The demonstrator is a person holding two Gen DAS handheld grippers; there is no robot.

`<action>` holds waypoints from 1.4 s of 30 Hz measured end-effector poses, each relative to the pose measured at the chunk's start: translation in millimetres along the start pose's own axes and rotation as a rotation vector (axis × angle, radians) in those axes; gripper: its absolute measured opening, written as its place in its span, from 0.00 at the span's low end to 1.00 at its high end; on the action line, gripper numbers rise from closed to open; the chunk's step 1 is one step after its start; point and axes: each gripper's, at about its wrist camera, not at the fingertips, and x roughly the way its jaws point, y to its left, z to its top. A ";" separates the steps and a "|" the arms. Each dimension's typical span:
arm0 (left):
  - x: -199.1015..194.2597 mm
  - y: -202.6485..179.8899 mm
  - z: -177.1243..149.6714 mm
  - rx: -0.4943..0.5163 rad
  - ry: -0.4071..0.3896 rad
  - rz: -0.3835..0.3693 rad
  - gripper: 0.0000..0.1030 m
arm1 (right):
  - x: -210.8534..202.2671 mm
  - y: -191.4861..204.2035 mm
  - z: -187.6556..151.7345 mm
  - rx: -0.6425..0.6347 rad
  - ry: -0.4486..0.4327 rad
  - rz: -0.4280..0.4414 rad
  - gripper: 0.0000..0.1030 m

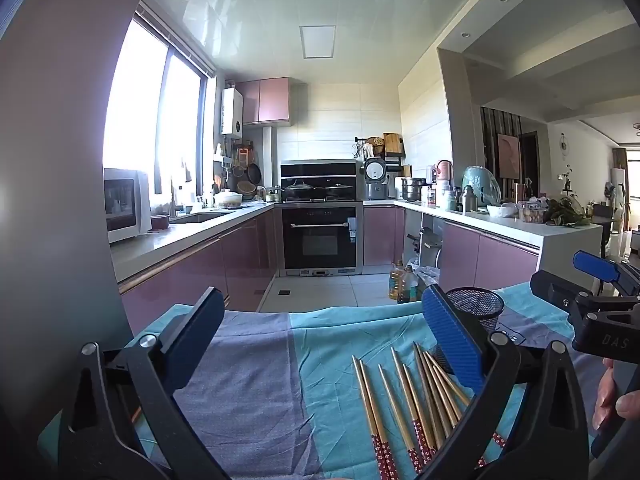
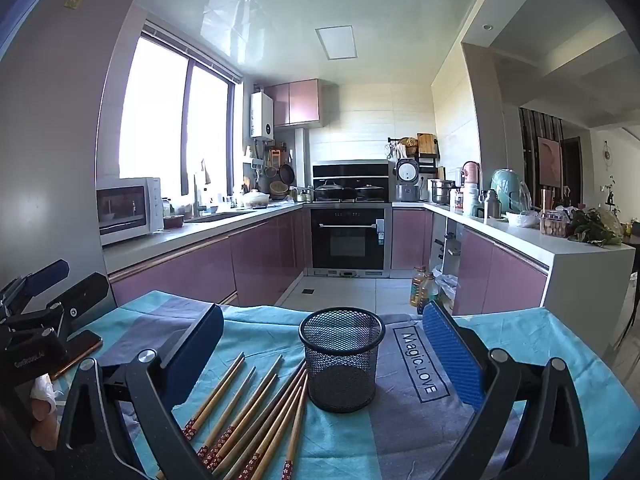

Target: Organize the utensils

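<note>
Chopsticks (image 2: 256,412) beside holder (image 2: 341,364) (jaws wide).

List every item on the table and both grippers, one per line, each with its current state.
left gripper: open, holding nothing
right gripper: open, holding nothing
mesh cup: upright, empty
chopsticks: lying loose on the cloth beside the cup, none in it
tablecloth: spread over the table, slightly wrinkled
phone: lying flat at the table's left edge

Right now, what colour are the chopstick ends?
Red with small white flowers on the chopsticks, clearest in the right wrist view.
</note>
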 end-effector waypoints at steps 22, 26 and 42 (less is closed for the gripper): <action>-1.6 -1.8 0.5 0.001 -0.001 -0.002 0.95 | -1.9 -1.4 1.1 0.002 -0.003 0.001 0.94; -1.8 -1.9 -0.1 0.001 -0.002 -0.001 0.95 | -2.7 -5.8 -0.4 0.003 -0.005 0.000 0.94; -3.3 -3.8 1.3 -0.003 -0.009 -0.005 0.95 | 0.2 -0.8 0.0 0.001 0.000 0.002 0.94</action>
